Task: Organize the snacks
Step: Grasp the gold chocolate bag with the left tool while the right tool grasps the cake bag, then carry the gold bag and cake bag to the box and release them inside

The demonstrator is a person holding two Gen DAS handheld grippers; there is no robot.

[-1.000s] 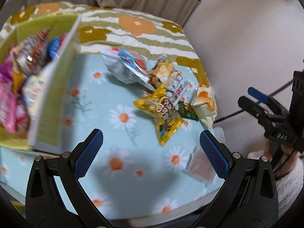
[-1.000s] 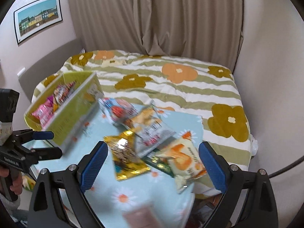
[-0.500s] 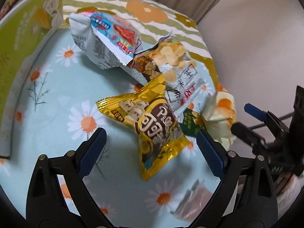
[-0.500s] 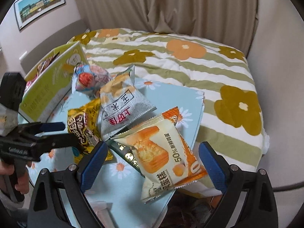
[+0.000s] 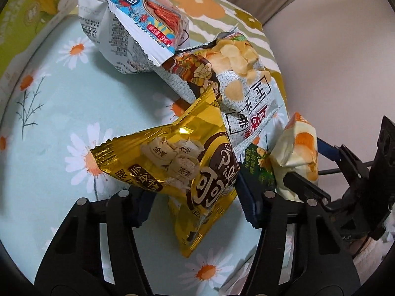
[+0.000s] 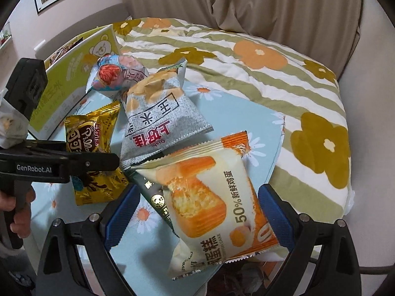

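Gold packet (image 5: 187, 170) hides the left gripper's (image 5: 195, 203) finger tips.

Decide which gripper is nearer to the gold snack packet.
Left. The left gripper straddles the gold snack packet; the right gripper straddles the orange cake packet further right.

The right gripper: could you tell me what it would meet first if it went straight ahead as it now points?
Most likely the orange-and-cream cake packet, which already lies between the open jaws of the right gripper. How high the jaws sit above the packet is unclear.
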